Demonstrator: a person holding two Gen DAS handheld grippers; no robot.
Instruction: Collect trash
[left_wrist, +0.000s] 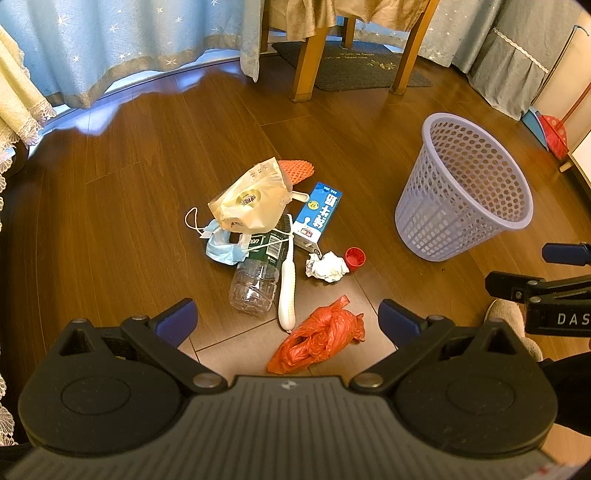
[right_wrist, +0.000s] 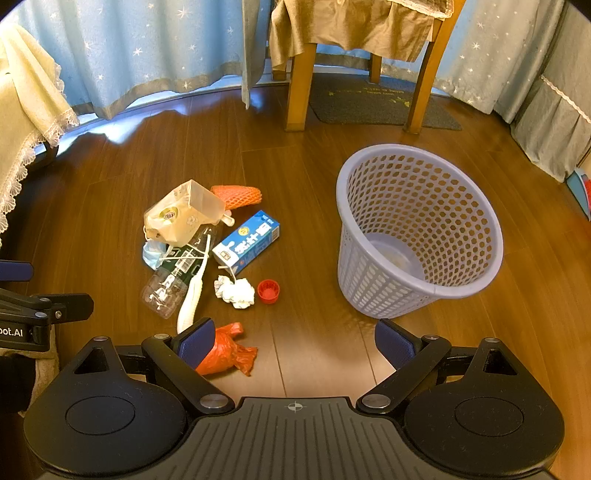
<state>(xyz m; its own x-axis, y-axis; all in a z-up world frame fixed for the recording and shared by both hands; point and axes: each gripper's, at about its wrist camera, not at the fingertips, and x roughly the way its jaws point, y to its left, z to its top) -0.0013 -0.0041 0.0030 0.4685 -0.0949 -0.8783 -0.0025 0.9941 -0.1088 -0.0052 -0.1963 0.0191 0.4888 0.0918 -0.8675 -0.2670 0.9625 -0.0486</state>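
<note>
Trash lies in a heap on the wood floor: a beige wrapper (left_wrist: 247, 201), a blue milk carton (left_wrist: 318, 216), a clear bottle (left_wrist: 255, 282), a white brush (left_wrist: 287, 280), a face mask (left_wrist: 221, 249), crumpled paper (left_wrist: 327, 266), a red cap (left_wrist: 355, 258), orange foam net (left_wrist: 297, 170) and a red plastic bag (left_wrist: 317, 336). A lilac mesh basket (right_wrist: 417, 232) stands upright to the right with nothing in it. My left gripper (left_wrist: 288, 325) hangs open above the red bag. My right gripper (right_wrist: 295, 341) is open over bare floor, just right of the red bag (right_wrist: 225, 350).
A wooden chair (right_wrist: 299, 85) draped with cloth stands behind, over a dark mat (right_wrist: 380, 103). Blue curtains (left_wrist: 110, 48) line the back. A broom and dustpan (left_wrist: 554, 129) lean at far right. A slippered foot (left_wrist: 511, 314) is near the right gripper.
</note>
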